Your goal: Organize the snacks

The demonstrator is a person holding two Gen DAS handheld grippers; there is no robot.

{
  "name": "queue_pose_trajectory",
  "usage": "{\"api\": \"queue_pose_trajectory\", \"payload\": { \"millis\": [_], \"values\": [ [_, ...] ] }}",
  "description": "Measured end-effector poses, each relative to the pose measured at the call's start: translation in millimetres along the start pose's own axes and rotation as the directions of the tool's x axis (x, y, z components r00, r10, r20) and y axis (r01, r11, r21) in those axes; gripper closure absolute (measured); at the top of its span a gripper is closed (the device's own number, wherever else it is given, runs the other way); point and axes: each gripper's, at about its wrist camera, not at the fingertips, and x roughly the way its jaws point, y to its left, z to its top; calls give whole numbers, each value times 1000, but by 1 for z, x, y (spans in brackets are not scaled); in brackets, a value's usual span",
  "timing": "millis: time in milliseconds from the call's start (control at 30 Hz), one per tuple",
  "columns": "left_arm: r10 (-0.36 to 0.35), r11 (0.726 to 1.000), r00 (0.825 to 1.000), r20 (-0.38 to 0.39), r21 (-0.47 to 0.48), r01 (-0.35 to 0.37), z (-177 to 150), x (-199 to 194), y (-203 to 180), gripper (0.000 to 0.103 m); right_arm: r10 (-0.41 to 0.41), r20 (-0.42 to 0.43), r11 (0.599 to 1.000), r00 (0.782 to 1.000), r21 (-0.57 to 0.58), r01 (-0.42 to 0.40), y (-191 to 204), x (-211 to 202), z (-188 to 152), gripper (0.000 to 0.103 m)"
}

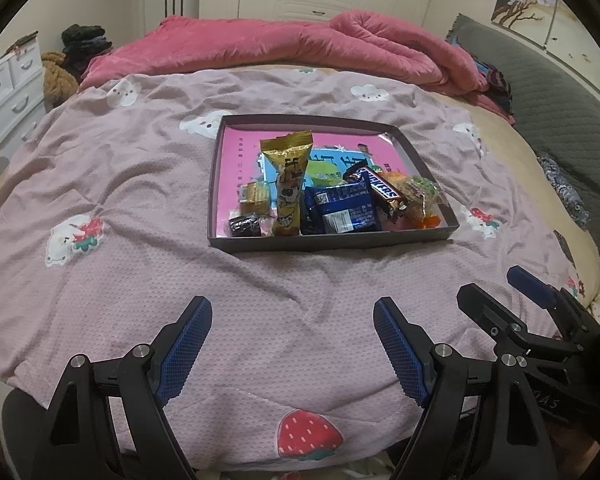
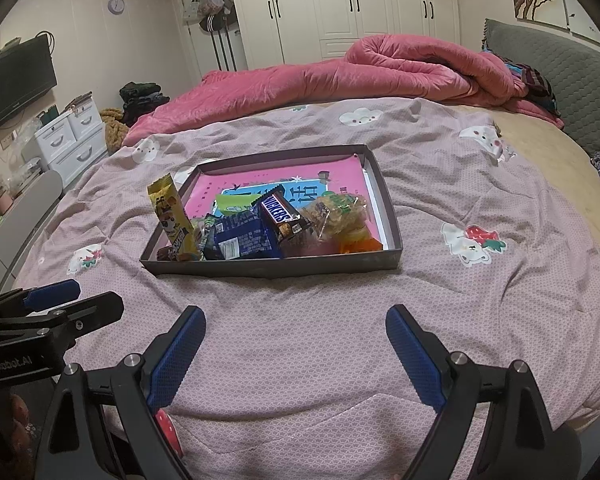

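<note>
Snacks all sit bunched in the near half of the tray (image 1: 332,240) on the bed (image 1: 140,184): gold packet (image 1: 287,184), blue pack (image 1: 340,208), Snickers (image 1: 382,190), smaller sweets (labels hard to read). Left gripper (image 1: 292,344) and right gripper (image 2: 296,352) hang short of the tray, jaws wide, holding nothing. Fits snacks gathered, or awaiting sorting; any pick should take top pieces singly

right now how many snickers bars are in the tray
1: a snickers bar lies on the blue pack near the tray front. Others may hide under the pile.
</note>
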Motion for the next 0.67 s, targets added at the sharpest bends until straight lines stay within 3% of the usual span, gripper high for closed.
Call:
{"api": "queue_pose_trajectory", "payload": {
  "millis": [267, 467, 667],
  "values": [
    [-5, 1000, 1000, 1, -10, 5, 0, 0, 2, 19, 0, -3, 1000, 1000, 2, 0, 0, 0, 0, 10],
    [39, 999, 999, 20, -2, -39, 1, 3, 1, 19, 0, -21, 1000, 1000, 14, 0, -2, 6, -1, 10],
    [100, 991, 994, 51, -91, -95, 12, 10, 33, 19, 6, -20, 999, 1000, 49, -5, -19, 16, 6, 10]
  ]
}}
